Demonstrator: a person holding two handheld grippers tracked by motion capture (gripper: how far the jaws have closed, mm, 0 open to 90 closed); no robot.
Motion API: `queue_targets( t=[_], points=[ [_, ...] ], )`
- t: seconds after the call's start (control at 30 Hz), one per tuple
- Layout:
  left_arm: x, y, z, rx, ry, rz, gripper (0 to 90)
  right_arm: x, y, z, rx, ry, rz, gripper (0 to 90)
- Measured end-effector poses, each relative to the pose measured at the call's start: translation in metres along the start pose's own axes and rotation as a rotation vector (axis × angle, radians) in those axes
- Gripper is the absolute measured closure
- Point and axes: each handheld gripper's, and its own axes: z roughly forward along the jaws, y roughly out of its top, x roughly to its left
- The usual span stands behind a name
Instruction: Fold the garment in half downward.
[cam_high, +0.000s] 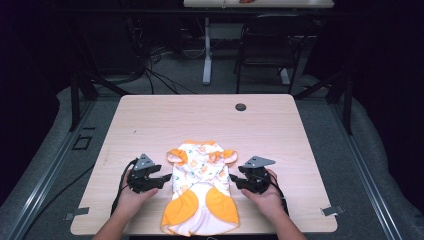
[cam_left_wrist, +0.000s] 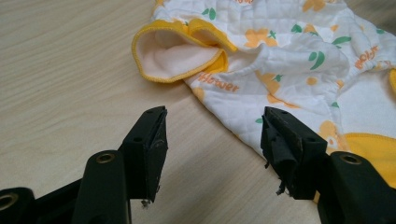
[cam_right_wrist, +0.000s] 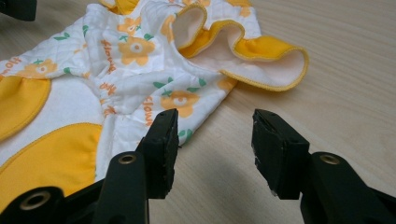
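Quilted white cloth with orange flowers and yellow trim makes the small garment, lying flat near the table's front edge, long axis running away from the person. The left gripper and right gripper flank it, jaws wide apart, holding nothing. The gripper views reveal printed lettering and ruffled sleeves.

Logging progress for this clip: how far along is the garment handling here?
Barely begun. Done: the garment lies spread flat on the table. In hand: the left claw and right claw sit open at its two sides, holding nothing. Left: no grasp or fold is made yet; sleeves and yellow hem lie unfolded.
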Motion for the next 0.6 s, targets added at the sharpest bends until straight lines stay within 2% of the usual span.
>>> queue_targets(
  t=[0.1,0.33,0.6],
  points=[
    [0.0,-0.0002,-0.0012,-0.006,0.002,-0.021,43.9,-0.0012,-0.0006,0.0,0.009,-0.002,-0.003,50.8],
    [0.0027,-0.0001,-0.0028,-0.023,-0.005,-0.04,47.3,-0.0023,-0.0017,-0.0001,0.016,0.003,-0.004,50.8],
    [0.0046,0.0002,-0.0026,-0.015,-0.015,-0.05,50.6,-0.0039,-0.0009,-0.0004,0.018,0.007,-0.006,51.6]
  ],
)
